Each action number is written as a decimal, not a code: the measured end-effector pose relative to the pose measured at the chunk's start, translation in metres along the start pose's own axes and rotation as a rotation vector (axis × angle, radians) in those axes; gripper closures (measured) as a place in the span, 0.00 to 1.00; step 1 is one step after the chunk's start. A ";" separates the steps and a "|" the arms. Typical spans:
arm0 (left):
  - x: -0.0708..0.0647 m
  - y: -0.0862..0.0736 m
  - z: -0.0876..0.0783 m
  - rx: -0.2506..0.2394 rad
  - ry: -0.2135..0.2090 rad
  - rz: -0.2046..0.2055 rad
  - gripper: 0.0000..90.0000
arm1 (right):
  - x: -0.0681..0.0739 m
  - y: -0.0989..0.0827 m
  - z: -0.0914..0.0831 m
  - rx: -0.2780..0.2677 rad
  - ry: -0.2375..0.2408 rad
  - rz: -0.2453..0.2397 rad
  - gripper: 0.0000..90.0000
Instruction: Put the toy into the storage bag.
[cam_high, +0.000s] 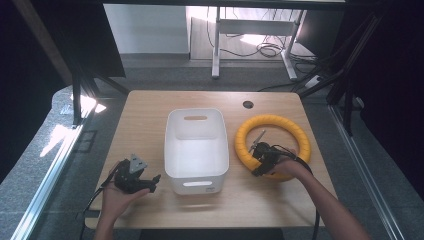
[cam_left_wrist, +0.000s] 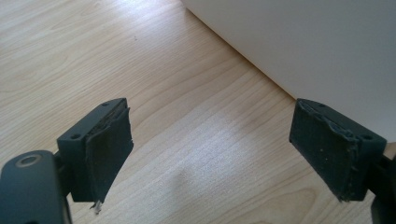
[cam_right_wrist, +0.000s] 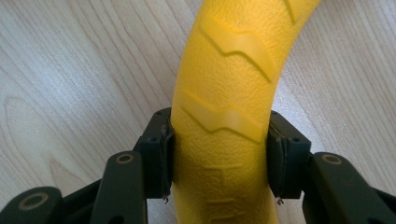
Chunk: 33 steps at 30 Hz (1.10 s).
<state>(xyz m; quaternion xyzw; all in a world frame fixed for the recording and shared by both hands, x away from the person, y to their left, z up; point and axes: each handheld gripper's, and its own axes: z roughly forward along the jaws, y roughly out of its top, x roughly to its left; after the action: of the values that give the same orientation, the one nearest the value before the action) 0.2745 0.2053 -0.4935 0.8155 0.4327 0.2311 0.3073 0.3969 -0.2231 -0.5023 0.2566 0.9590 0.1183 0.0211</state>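
A yellow ring (cam_high: 272, 121) with a ribbed surface lies flat on the right part of the wooden table (cam_high: 145, 115). My right gripper (cam_high: 260, 162) is at the ring's near-left arc. In the right gripper view both pads (cam_right_wrist: 166, 161) press against the sides of the yellow ring (cam_right_wrist: 226, 93), so the gripper (cam_right_wrist: 218, 163) is shut on it. My left gripper (cam_high: 152, 182) rests in a hand at the near left, pointing toward the white bin (cam_high: 196, 150). Its jaws stand wide apart with only bare wood between them (cam_left_wrist: 210, 154).
The white bin is empty and stands in the table's middle, with a slot handle on its near and far walls. Its side wall (cam_left_wrist: 303, 42) is close ahead of the left gripper. A round cable hole (cam_high: 248, 104) sits near the table's far edge.
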 end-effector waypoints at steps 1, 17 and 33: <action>0.000 0.000 0.000 0.000 0.000 0.000 0.15 | -0.001 0.000 0.000 -0.001 0.004 0.000 0.56; 0.000 0.000 0.000 0.003 0.002 0.002 0.15 | -0.014 -0.006 -0.033 -0.174 0.093 0.058 0.57; 0.000 0.000 0.001 0.007 0.004 0.003 0.15 | -0.031 -0.024 -0.089 -0.495 0.184 0.143 0.57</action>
<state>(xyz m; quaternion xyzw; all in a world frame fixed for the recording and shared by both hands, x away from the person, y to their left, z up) 0.2750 0.2052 -0.4943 0.8167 0.4328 0.2316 0.3034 0.4029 -0.2774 -0.4226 0.2989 0.8782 0.3732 -0.0126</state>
